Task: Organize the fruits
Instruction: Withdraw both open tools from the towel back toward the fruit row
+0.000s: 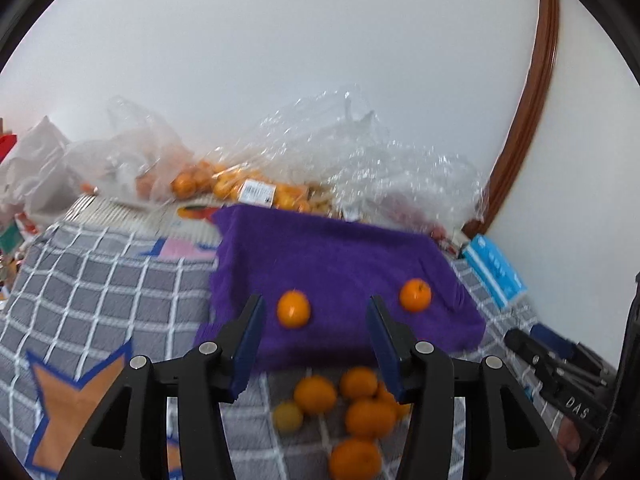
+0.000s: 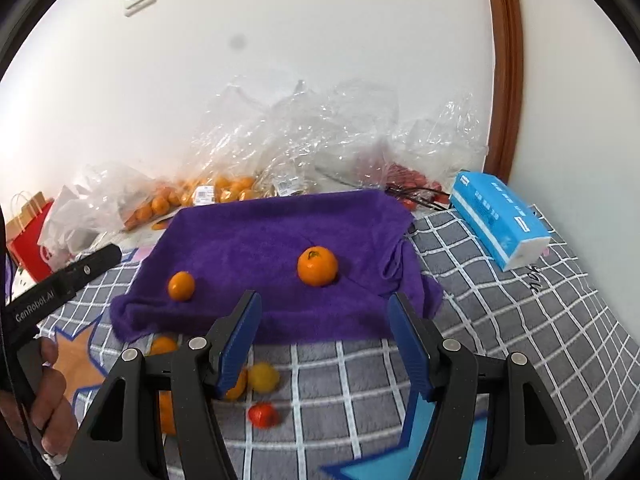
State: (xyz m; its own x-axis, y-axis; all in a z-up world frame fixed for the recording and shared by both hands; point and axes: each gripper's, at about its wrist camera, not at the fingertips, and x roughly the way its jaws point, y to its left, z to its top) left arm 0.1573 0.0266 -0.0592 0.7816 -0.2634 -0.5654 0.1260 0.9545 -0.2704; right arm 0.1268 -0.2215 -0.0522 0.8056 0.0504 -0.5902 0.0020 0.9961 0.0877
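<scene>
Both grippers, left gripper (image 1: 316,312) and right gripper (image 2: 324,312), are standing apart, empty. Two oranges (image 2: 317,265) are resting mid-way on the purple towel (image 2: 256,240); loose fruits (image 1: 352,408) are waiting beside its near edge.

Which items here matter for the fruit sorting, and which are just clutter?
Job:
- two oranges on the purple towel
- loose fruit pile on the checked blanket
- bagged oranges

Clutter:
- tissue pack
- red bag
- empty plastic wrap
</scene>
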